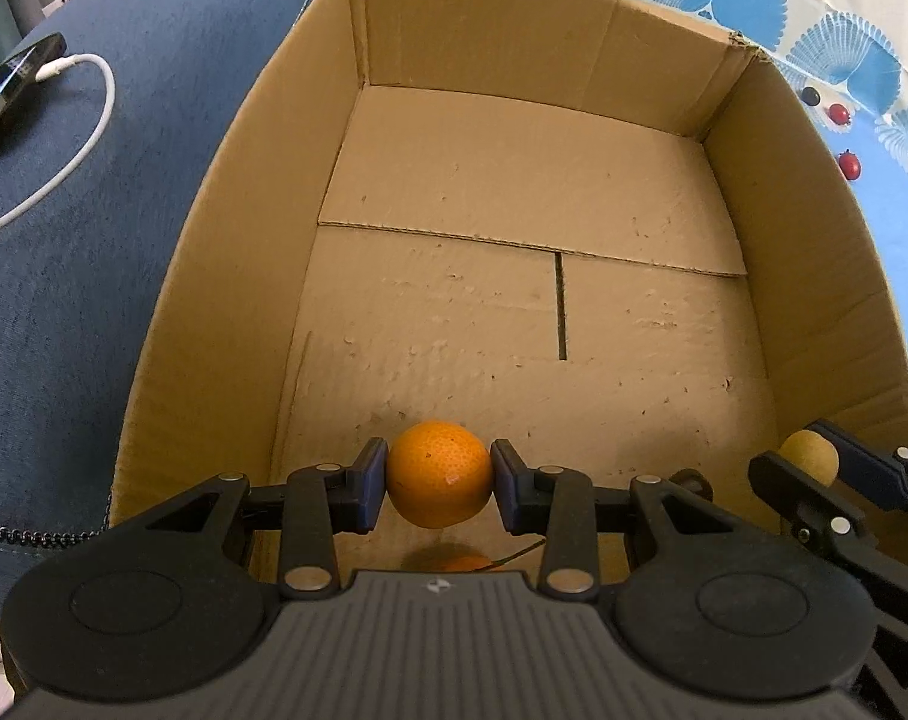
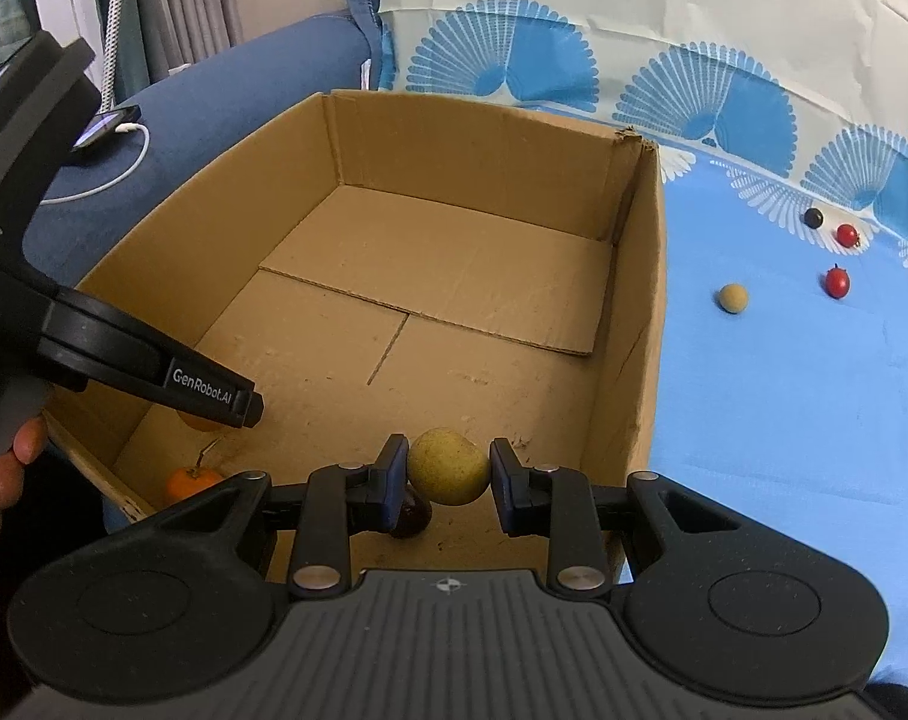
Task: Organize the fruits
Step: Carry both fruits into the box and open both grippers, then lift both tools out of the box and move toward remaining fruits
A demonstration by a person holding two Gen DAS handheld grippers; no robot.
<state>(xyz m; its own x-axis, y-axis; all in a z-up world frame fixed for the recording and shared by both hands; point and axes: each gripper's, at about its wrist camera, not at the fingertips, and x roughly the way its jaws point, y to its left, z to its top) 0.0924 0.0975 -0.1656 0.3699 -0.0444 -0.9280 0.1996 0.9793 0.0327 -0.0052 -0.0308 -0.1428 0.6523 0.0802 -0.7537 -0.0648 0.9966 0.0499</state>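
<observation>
Now we've got the orange [image 1: 439, 474] clamped in the left gripper [image 1: 439, 480], the tan fruit [image 2: 449, 466] pinched in the right gripper [image 2: 448, 477]; we should lower near the box [image 1: 214, 276] floor, then release gently.

Soft, even indoor light in both fisheye views. The cardboard box [image 1: 514, 192] shows pale glare on its floor ahead of the tool, dim shadow beneath it. Edges bow strongly; corners darken. Focus is sharp.
</observation>
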